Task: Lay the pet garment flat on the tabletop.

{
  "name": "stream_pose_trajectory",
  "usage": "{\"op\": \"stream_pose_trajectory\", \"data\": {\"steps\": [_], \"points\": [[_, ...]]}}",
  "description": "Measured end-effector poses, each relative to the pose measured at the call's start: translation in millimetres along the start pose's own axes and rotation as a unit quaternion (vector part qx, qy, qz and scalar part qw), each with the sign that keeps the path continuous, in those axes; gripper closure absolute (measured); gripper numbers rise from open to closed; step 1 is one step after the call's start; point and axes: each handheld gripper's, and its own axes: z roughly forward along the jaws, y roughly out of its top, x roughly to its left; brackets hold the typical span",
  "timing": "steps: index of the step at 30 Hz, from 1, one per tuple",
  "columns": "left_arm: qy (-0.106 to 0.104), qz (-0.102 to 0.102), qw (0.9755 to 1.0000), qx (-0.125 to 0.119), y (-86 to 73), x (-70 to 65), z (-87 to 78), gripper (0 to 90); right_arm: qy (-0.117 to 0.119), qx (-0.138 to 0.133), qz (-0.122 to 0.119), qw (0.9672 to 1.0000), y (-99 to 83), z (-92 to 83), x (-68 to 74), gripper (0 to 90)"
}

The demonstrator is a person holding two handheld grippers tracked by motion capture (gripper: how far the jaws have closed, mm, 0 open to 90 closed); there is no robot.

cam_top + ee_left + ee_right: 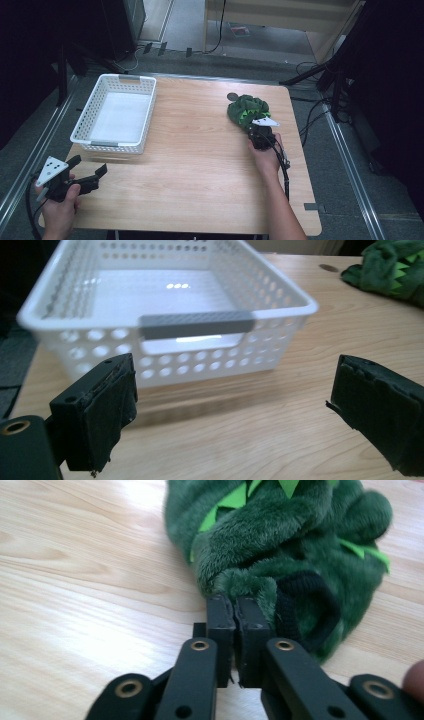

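High view: the green plush toy [248,112] lies well apart from the white basket [116,113], with the right gripper [260,133] at its near edge.

Left gripper view: the left gripper [235,405] stands spread, empty, just before the basket.

Right gripper view: jaws pressed together, pinching a tuft of plush; lift slowly so the thin bite holds.

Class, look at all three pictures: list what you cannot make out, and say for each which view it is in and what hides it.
- High view: the near end of the green plush toy is covered by the right tool.
- Right tool's view: the toy's top is cut off by the frame edge; how much plush is pinched between the shut jaws is hidden by them.
- Left tool's view: the white basket is blurred and its far rim is cut off.
- High view: the dark round spot behind the toy is too small to identify.
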Motion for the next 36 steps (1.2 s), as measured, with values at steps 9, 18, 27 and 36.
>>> {"op": "stream_pose_trajectory", "data": {"steps": [9,18,27,36], "points": [[-0.038,0.015,0.9991,-0.01,27.7,-28.4,21.3,4.9,0.081,-0.057,-0.002,0.9951,11.0,-50.3,17.9,90.0],[-0.072,0.013,0.9971,-0.022,48.4,-59.2,47.5,4.9,0.144,-0.08,-0.011,0.9863,6.7,-80.7,36.2,90.0],[-0.1,0.006,0.9941,-0.042,64.4,-89.3,72.2,5.9,0.198,-0.095,-0.005,0.9755,6.6,-106.8,59.0,90.0],[-0.21,0.074,0.9749,0.01,41.8,-140.5,91.7,13.6,0.298,-0.124,0.019,0.9464,16.9,-136.9,79.7,89.9]]}}
